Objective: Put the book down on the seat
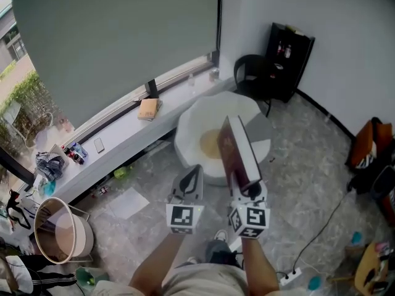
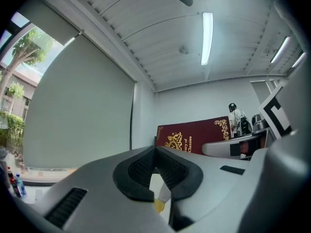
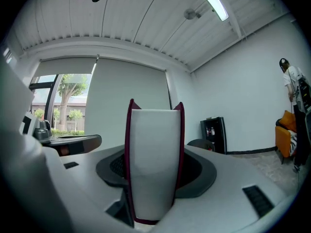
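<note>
A thick maroon book [image 1: 238,155] with a white page edge stands upright, and my right gripper [image 1: 249,192] is shut on its lower end. In the right gripper view the book [image 3: 154,144] fills the gap between the jaws, page edge toward the camera. It hangs over the near side of a round white seat [image 1: 200,119] with a yellow centre. My left gripper [image 1: 192,176] hovers just left of the book with its jaws together and nothing in them. In the left gripper view its black pads [image 2: 141,171] meet at the tip, and the book's gold-printed cover [image 2: 194,135] shows beyond.
A white window ledge [image 1: 123,142] behind the seat carries a tan notebook [image 1: 149,108], a phone [image 1: 99,144] and small bottles [image 1: 74,153]. A black chair [image 1: 252,73] and black cabinet [image 1: 289,57] stand at the back. A round basket [image 1: 58,230], a sheet of paper [image 1: 128,203] and a power strip [image 1: 289,279] lie on the floor.
</note>
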`<state>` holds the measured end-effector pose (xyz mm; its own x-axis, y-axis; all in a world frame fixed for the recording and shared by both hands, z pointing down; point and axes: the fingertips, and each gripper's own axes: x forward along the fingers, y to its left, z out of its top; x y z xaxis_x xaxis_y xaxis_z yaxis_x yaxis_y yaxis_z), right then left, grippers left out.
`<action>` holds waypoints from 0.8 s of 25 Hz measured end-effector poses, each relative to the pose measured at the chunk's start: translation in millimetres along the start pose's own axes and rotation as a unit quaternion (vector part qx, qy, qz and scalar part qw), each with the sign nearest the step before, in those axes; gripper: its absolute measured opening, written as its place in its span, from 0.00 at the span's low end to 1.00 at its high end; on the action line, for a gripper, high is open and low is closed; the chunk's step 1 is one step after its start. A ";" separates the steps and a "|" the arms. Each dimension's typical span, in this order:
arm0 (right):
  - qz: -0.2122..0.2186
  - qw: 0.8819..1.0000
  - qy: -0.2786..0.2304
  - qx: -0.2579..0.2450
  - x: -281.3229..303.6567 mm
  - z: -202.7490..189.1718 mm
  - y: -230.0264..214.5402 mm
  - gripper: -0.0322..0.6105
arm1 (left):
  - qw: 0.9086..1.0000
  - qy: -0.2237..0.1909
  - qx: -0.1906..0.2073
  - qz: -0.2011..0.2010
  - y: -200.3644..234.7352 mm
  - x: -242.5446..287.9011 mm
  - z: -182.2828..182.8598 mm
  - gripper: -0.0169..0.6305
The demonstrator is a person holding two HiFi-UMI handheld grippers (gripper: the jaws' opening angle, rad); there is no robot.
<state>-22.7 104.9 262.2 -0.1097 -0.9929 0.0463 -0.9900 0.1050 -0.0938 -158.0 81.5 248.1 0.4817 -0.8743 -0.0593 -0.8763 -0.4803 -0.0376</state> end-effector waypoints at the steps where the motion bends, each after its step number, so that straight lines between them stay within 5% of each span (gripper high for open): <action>1: 0.001 1.000 0.000 0.001 9.7 1.9 -8.4 0.40 | 1.000 0.000 0.001 0.001 -2.0 12.7 0.1 0.04; 20: 0.014 1.000 0.002 0.019 126.2 15.2 -148.4 0.40 | 1.000 0.008 0.022 0.015 -49.4 180.7 -5.0 0.04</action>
<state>111.7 -36.9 266.9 -0.1379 -0.9893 0.0480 -0.9825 0.1305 -0.1330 -27.7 -53.2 244.2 0.4543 -0.8898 -0.0441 -0.8894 -0.4502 -0.0791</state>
